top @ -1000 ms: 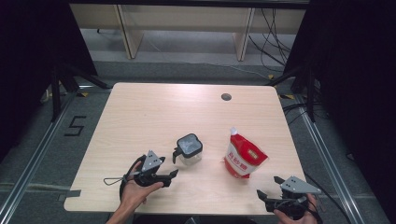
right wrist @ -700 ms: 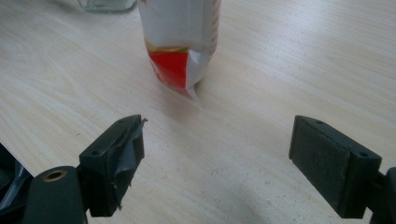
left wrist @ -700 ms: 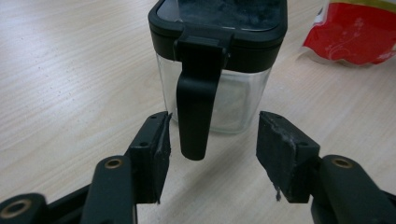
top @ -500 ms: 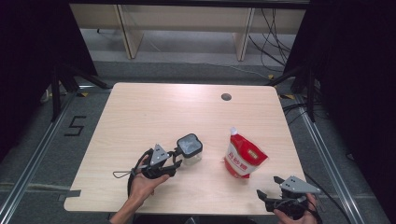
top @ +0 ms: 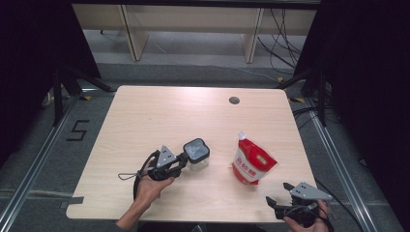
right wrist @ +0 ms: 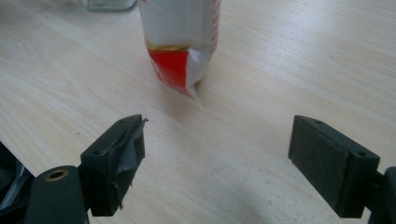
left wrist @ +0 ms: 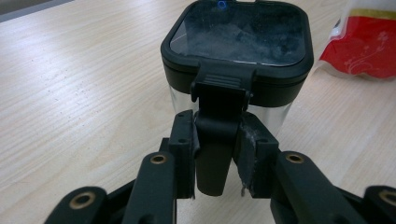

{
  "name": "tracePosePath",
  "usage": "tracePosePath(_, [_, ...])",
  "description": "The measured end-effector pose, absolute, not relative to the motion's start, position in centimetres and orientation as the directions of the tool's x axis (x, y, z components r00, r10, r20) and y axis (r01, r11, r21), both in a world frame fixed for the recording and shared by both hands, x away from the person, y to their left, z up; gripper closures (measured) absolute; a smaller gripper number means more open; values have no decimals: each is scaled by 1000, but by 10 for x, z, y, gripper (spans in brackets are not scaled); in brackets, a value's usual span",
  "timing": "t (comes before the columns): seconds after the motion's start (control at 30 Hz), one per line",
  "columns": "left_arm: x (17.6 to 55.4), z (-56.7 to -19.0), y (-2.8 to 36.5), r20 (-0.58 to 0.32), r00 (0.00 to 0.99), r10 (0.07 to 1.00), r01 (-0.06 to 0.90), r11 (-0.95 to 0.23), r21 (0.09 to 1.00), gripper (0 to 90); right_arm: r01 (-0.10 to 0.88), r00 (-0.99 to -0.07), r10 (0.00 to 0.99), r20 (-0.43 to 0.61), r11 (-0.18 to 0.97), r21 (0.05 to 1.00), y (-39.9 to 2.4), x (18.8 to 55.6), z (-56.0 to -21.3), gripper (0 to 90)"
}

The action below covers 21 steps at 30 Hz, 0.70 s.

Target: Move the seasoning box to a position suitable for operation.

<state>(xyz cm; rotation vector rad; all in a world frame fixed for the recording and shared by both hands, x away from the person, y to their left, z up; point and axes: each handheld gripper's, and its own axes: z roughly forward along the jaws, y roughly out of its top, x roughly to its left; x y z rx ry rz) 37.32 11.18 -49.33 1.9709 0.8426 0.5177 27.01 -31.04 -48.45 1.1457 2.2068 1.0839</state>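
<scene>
Near the table's left front edge, our left gripper [left wrist: 212, 154] has just been closing and now clamps the black handle [left wrist: 215, 140] of the clear square jar with black lid [top: 197, 153]. The handle juts toward us from the jar's near-left side. Our right gripper [right wrist: 215, 163] rests wide open, holding nothing, with the red-and-white pouch [top: 252, 160] just beyond it.

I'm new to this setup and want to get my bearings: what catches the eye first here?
The left gripper, its jaws having just been closing, clamps the black handle of a clear jar with a black lid near the table's front. To its right stands a red-and-white pouch; the right gripper waits open.
</scene>
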Motion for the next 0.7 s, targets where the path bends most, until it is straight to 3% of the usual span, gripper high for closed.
tracePosePath(0.2, [373,-492,113,65,690,720,339,-402,850,702,522,-552,834,19,327,788,-309,268,-484,198])
tracePosePath(0.23, [372,-493,112,29,678,734,358,-364,860,703,499,-567,824,-6,349,793,-310,270,-485,198])
tracePosePath(0.7, [363,-493,119,5,762,648,328,-392,859,719,494,-568,823,-7,348,797,-312,270,-485,202])
